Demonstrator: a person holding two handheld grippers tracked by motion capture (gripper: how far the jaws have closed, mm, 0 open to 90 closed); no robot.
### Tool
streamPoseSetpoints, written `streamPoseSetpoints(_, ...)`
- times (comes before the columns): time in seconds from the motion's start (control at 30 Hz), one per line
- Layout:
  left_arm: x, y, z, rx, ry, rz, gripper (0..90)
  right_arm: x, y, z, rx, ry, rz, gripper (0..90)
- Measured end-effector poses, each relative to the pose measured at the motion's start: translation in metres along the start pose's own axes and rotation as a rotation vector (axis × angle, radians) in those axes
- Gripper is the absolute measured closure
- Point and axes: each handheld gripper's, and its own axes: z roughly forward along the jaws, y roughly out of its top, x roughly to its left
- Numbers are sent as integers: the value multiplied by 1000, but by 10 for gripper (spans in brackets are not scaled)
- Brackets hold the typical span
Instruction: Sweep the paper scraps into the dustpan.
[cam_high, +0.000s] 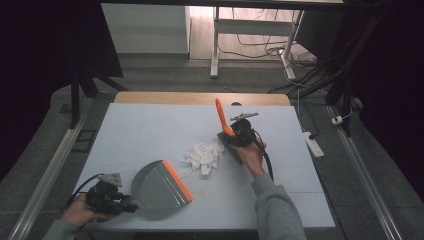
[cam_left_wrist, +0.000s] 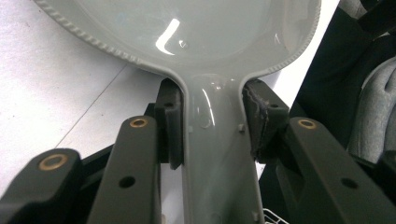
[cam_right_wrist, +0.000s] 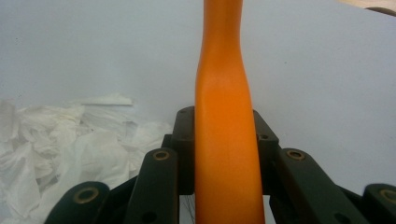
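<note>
A grey dustpan (cam_high: 159, 187) with an orange lip lies flat on the white table (cam_high: 140, 130) at the front left. My left gripper (cam_high: 125, 204) is shut on its grey handle (cam_left_wrist: 212, 140), both pads pressed to the handle's sides. A heap of crumpled white paper (cam_high: 205, 156) lies mid-table, just beyond the pan's lip. Right of the heap, my right gripper (cam_high: 236, 134) is shut on the orange handle (cam_right_wrist: 224, 116) of a hand brush (cam_high: 220, 117), which points up and away. The brush's dark head (cam_high: 232, 150) rests by the paper.
The table's wooden far edge (cam_high: 200, 97) runs along the back. Beyond it stand a white desk frame and loose cables on the floor. A power strip (cam_high: 314, 143) lies on the floor at the right.
</note>
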Motion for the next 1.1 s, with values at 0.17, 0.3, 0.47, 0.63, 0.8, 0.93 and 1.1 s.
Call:
streamPoseSetpoints(0.17,0,0,0,1,1,0,620,4,2,5,8,4,-9,706)
streamPoseSetpoints(0.3,0,1,0,0,1,2,620,8,5,8,21,13,-20,706)
streamPoseSetpoints(0.47,0,2,1,-2,3,0,620,18,9,11,39,33,-44,705)
streamPoseSetpoints(0.63,-1,4,2,-1,6,1,619,30,13,15,49,52,-72,705)
streamPoseSetpoints(0.8,-1,4,3,-2,3,1,620,43,16,22,65,68,-100,705)
streamPoseSetpoints(0.93,-1,5,4,-4,5,-2,620,55,17,27,72,79,-126,705)
streamPoseSetpoints(1.1,-1,7,5,-5,6,-4,620,72,20,30,84,93,-175,705)
